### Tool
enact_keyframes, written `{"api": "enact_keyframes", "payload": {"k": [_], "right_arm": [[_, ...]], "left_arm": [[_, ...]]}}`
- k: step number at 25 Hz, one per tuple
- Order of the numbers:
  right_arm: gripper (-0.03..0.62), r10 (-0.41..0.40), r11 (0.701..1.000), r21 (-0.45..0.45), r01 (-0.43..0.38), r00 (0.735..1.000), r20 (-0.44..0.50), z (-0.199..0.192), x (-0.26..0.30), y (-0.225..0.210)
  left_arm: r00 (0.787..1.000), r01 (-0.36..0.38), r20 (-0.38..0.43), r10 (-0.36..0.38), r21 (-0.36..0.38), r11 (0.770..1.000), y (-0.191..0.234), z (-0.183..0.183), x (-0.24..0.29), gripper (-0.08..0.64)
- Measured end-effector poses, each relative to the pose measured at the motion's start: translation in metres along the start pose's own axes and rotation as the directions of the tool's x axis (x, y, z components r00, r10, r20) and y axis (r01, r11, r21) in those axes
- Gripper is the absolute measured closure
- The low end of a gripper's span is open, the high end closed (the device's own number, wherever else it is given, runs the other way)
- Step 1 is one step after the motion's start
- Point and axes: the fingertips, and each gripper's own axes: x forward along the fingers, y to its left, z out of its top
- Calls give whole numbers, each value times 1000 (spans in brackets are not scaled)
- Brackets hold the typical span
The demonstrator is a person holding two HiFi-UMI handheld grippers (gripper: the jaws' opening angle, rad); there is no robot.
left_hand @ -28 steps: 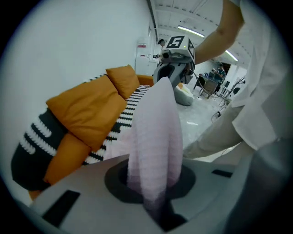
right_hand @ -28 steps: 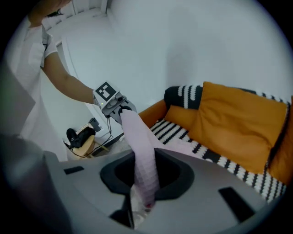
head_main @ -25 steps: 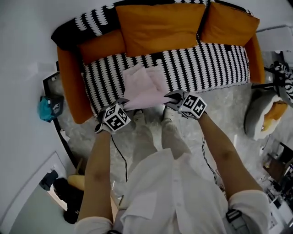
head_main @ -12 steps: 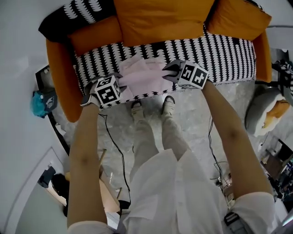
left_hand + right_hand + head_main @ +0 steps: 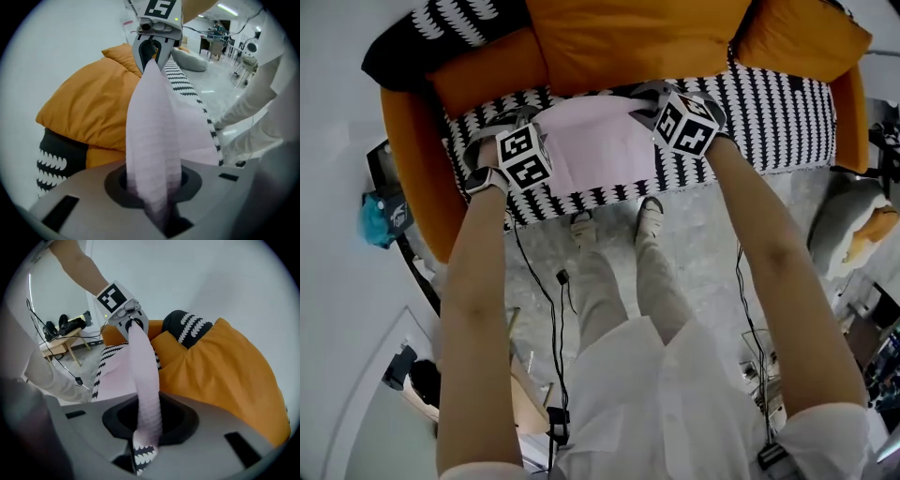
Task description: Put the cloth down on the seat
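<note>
Cloth (image 5: 598, 145) is mostly down, a pale pink sheet spread flat on the left-middle part of the seat (image 5: 769, 108), its near edge short of the seat's front edge. Only the back edge is lifted off the seat, strung between the two grippers at the rear of the seat, just in front of the orange back cushion (image 5: 628, 37). Left gripper (image 5: 132, 326) has a corner between its jaws, and those jaws are easing apart right now with the fabric between them. Right gripper (image 5: 152, 49) is pinching the other corner. A scrap of black-and-white pattern shows down by its jaws too, though I can't tell if seat cover is caught in there.

Handling-wise this looks thin, light and completely limp, sagging wherever it isn't held. The ribbed weave should give the jaws decent bite. It's not fragile, so corners or the edge are the places to hold it, one each side, so it lies flat. It may cling to the jaws on release
</note>
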Motion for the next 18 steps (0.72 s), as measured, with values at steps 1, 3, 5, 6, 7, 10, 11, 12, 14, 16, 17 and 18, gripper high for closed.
{"api": "enact_keyframes", "payload": {"k": [1,3,5,6,7,10,11,12,14,16,17,18], "right_arm": [[508,-34,999,-5,34,999,8,-4,3,0],[508,-89,996,-14,89,996,20,-13,11,10],[508,-124,992,-12,125,992,25,-23,20,27],[506,-136,991,-12,136,990,28,-28,24,38],[506,-143,990,-13,143,989,32,-33,27,49],[502,-121,992,-20,122,992,24,-56,35,88],[500,-107,994,-21,107,994,14,-65,37,100],[497,-92,996,-17,92,996,4,-72,38,111],[475,-56,998,7,56,998,-8,-80,41,125],[451,-8,999,36,9,1000,-15,-81,47,135],[437,21,999,48,-20,1000,-22,-81,50,143],[429,52,997,59,-50,998,-31,-81,53,151]], "left_arm": [[999,-52,-1,52,2,999,1,0,3,465],[990,-139,-5,139,5,990,-7,-2,10,472],[981,-196,-9,196,3,981,-24,-6,17,480],[976,-218,-10,218,0,976,-33,-9,20,480],[972,-235,-9,235,-4,972,-42,-10,22,482],[977,-215,1,215,-23,976,-81,-10,32,466],[983,-185,7,185,-31,982,-95,-10,35,432],[988,-150,14,151,-41,988,-108,-10,39,394],[996,-81,35,84,-72,994,-127,-13,44,337],[998,-19,63,26,-113,993,-140,-19,50,307],[997,17,74,-7,-127,992,-148,-22,51,297],[996,55,83,-43,-139,989,-156,-24,53,282]]}}
